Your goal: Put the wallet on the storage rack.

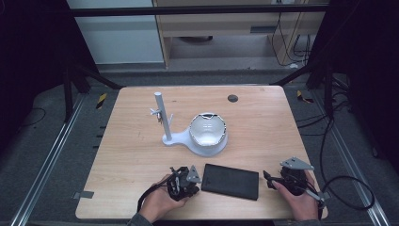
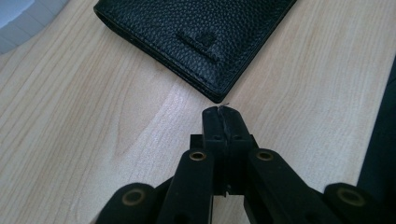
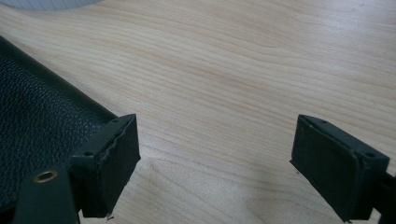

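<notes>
A black leather wallet (image 1: 231, 181) lies flat near the front edge of the wooden table (image 1: 254, 122). My left gripper (image 1: 184, 181) sits just left of it, held in a hand. Seen from the left gripper view, the jaws of my left gripper (image 2: 222, 110) are pressed together with nothing between them, their tips a short way from the wallet's (image 2: 196, 35) near corner. My right gripper (image 1: 267, 179) rests to the right of the wallet. In the right gripper view, my right gripper (image 3: 215, 154) stands wide open over bare wood, with the wallet's (image 3: 37, 130) edge beside the left pad.
A white stand (image 1: 163, 125) with an upright post and a round base holding a white bowl (image 1: 207, 129) is at the table's middle. A dark round hole (image 1: 232, 98) marks the far side. Cables (image 1: 348, 188) trail off the right edge.
</notes>
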`<state>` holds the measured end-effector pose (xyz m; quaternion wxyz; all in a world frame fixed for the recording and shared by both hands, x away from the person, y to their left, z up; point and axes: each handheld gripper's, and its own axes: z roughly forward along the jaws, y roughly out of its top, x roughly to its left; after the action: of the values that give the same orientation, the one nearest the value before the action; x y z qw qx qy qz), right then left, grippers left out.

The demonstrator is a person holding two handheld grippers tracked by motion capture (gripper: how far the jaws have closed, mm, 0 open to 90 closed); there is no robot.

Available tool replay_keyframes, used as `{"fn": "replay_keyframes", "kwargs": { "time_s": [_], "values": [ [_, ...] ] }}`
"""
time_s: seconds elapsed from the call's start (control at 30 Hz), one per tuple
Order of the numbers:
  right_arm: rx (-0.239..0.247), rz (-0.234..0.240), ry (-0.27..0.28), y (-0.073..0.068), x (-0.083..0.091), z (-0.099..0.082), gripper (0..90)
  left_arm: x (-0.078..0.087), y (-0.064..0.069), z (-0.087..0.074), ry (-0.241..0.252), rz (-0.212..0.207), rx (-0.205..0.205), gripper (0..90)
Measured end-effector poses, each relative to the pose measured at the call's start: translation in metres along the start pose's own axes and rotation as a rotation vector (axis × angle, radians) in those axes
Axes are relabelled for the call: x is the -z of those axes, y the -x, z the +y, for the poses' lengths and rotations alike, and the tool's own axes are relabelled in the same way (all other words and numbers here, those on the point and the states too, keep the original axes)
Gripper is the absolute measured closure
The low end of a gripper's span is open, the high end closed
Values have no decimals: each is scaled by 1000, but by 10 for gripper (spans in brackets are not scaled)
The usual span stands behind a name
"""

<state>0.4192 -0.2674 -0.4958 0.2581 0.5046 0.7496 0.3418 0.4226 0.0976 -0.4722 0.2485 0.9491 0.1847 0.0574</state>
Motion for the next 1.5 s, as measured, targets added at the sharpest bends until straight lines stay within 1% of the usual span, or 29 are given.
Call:
{"fn": "replay_keyframes", "kwargs": {
  "time_s": [0.13,0.3,0.57,0.6,0.67,0.7,0.73,0.83,0.87,0.93,0.97,1.0,1.03,1.07,1.1,1.13,1.17,1.2,1.23,1.27,1.3,1.33,1.37,1.4,1.43,1.47,1.5],
  "values": [
    [-3,4,-3,0,0,0,151,-3,-2,1,-6,-1,4,900],
    [0,4,1,0,0,0,151,-7,-1,4,-12,-3,-5,900],
    [-2,5,4,0,1,0,151,-8,-1,5,-4,6,-7,900],
    [-8,8,6,0,1,0,151,-7,-2,4,6,6,-6,900],
    [-3,5,10,0,1,1,151,-6,-2,4,10,8,-7,900],
    [-6,7,14,-1,2,1,154,-3,-2,3,32,0,3,900],
    [-7,8,15,-1,2,1,155,-3,-2,3,32,0,3,900],
    [2,12,18,-2,3,1,158,-1,-4,2,62,-5,20,900],
    [7,28,34,-4,5,3,161,1,-5,1,81,-16,33,900],
    [9,57,57,-9,8,4,164,2,-6,0,98,-25,44,900],
    [20,77,71,-12,10,5,164,2,-6,0,107,-28,46,900],
    [20,98,82,-16,12,5,165,2,-6,0,111,-30,47,900],
    [20,98,82,-16,12,5,165,2,-6,0,111,-30,47,899],
    [33,114,97,-21,14,5,165,2,-6,1,118,-39,51,899],
    [35,144,113,-28,17,6,165,2,-6,1,129,-43,58,899],
    [36,165,127,-32,19,6,165,1,-7,1,138,-46,61,898],
    [45,193,145,-39,22,7,164,0,-6,1,148,-45,67,898],
    [85,224,154,-52,26,9,153,-1,-7,2,158,-54,73,898],
    [100,237,155,-57,28,9,147,-1,-7,2,158,-54,73,898],
    [122,257,152,-63,29,9,134,-3,-6,4,168,-52,72,898],
    [122,257,152,-63,29,9,134,-3,-6,4,168,-52,72,899],
    [148,273,141,-69,30,9,116,-3,-6,8,171,-55,67,899],
    [214,293,108,-81,28,8,99,-3,-6,9,174,-54,64,898],
    [214,293,108,-81,28,8,99,-3,-6,9,174,-54,64,898],
    [240,296,95,-85,27,7,94,-2,-6,11,175,-55,63,898],
    [289,296,70,-92,23,5,80,-1,-6,15,177,-59,57,899],
    [289,296,70,-92,23,5,80,-1,-6,15,177,-59,57,899]
  ]
}}
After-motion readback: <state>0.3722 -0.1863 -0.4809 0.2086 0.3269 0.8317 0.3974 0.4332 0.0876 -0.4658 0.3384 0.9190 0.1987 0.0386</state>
